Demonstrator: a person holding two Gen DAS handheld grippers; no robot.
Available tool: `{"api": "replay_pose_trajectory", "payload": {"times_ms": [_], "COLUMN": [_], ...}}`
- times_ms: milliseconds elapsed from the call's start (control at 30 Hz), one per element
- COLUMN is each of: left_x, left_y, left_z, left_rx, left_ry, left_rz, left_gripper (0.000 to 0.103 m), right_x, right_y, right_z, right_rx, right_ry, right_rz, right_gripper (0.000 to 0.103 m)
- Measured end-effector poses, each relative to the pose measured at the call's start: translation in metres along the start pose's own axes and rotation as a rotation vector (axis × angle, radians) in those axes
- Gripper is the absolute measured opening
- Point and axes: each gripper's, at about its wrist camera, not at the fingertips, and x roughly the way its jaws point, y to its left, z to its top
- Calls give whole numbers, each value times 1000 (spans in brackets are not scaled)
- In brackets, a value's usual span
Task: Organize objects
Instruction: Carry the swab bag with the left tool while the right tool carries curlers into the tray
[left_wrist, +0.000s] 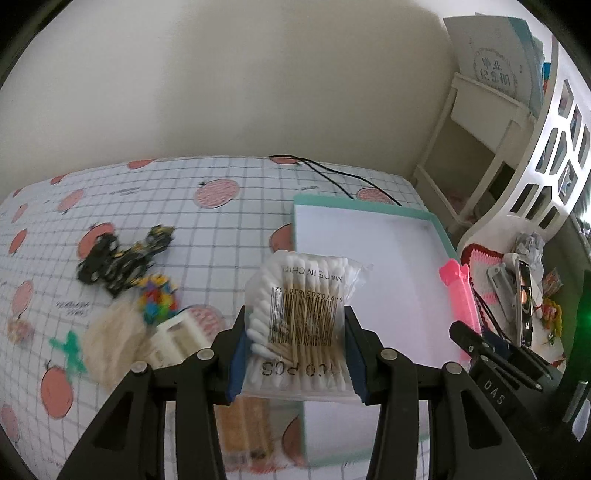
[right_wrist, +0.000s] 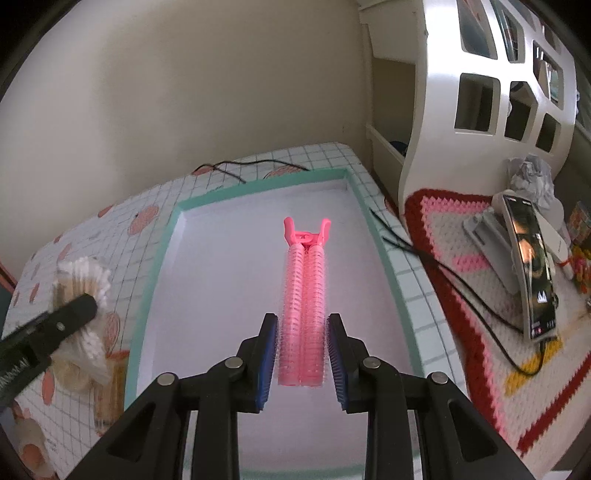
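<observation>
Since the clear crinkly bag of cotton swabs (left_wrist: 301, 314) is light and slippery, our left gripper (left_wrist: 295, 354) clamps its middle, while our right gripper (right_wrist: 301, 360) pinches the pink bristly plastic hair-roller clip (right_wrist: 303, 306).

Soft, even daylight fills both fisheye views, whose edges bow and darken, while the tabletop clutter (left_wrist: 125, 258) is motion-blurred.

A: Beyond the table's far edge: plain cream wall (left_wrist: 258, 81). Right of it, white shelf unit (right_wrist: 476, 92) with cut-out openings.

B: Confirmed. Low white rack (left_wrist: 487, 110) holding a printed card, in the corner.

A: On the side surface: crocheted mat (right_wrist: 476, 266), red border, pink and white bands. Phone (right_wrist: 532, 266) propped on a grey stand, screen lit. Black cable (right_wrist: 461, 291) across the mat.

B: Crumpled paper (right_wrist: 532, 173) behind phone.
</observation>
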Motion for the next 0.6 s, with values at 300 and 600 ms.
{"api": "replay_pose_trajectory", "payload": {"times_ms": [300, 600], "left_x": [49, 90], "left_y": [-23, -32], "left_z": [27, 47], "left_rx": [35, 53], "left_ry": [24, 49], "left_rz": [-11, -10], "left_gripper": [47, 48], "right_x": [33, 68], "right_y": [-1, -13], "right_z": [37, 63], "right_rx": [-30, -49], "right_ry": [13, 49], "right_rz": [-3, -26], "right_gripper": [29, 29]}}
